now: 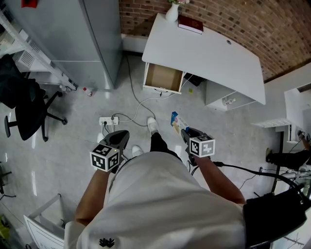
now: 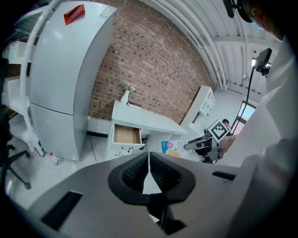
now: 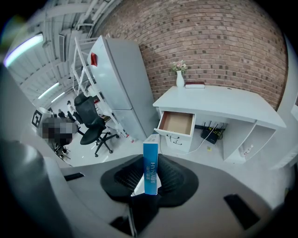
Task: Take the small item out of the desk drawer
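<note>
Basically done: right gripper (image 3: 150, 175) grasps slim blue cardboard box (image 3: 150, 162), well clear of open white desk drawer (image 3: 176, 123) w/ bare brown interior; left gripper (image 2: 149, 173) clenched, empty.

A brick wall (image 1: 233, 22) is seen at the back. Near it, a white vase (image 1: 171, 12) with flowers is set just beside a dark red book (image 1: 190, 24). A tall grey cabinet (image 1: 82, 39) is placed to the left, and a red label (image 2: 74, 13) is fixed near its top. Further left, a black office chair (image 1: 26, 109) is parked on the pale floor (image 1: 73, 146). A white power strip (image 1: 109, 120) is laid on the floor, and a small bottle (image 1: 87, 91) is left at the cabinet's foot.
</note>
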Motion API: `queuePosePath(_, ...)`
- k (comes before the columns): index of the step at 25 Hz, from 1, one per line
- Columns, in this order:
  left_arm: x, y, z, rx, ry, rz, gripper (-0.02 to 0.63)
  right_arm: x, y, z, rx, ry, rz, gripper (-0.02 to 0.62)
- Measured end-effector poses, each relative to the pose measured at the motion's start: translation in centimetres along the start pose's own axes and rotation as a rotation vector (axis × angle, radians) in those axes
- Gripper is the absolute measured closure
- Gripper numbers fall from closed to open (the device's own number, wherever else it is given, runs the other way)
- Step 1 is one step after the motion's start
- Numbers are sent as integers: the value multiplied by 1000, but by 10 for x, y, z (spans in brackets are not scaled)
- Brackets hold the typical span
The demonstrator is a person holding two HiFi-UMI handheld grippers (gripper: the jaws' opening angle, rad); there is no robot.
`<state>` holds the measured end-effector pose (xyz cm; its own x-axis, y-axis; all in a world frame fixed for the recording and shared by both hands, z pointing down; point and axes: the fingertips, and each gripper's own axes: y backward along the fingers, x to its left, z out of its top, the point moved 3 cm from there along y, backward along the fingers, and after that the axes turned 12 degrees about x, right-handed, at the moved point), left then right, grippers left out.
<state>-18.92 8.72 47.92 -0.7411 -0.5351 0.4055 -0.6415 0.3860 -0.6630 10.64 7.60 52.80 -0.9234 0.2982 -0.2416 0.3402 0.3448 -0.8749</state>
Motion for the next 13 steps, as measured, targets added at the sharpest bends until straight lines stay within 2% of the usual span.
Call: queuePosePath(13, 17, -16, 11, 14, 6, -11, 577, -11, -14, 22, -2, -12, -4, 483)
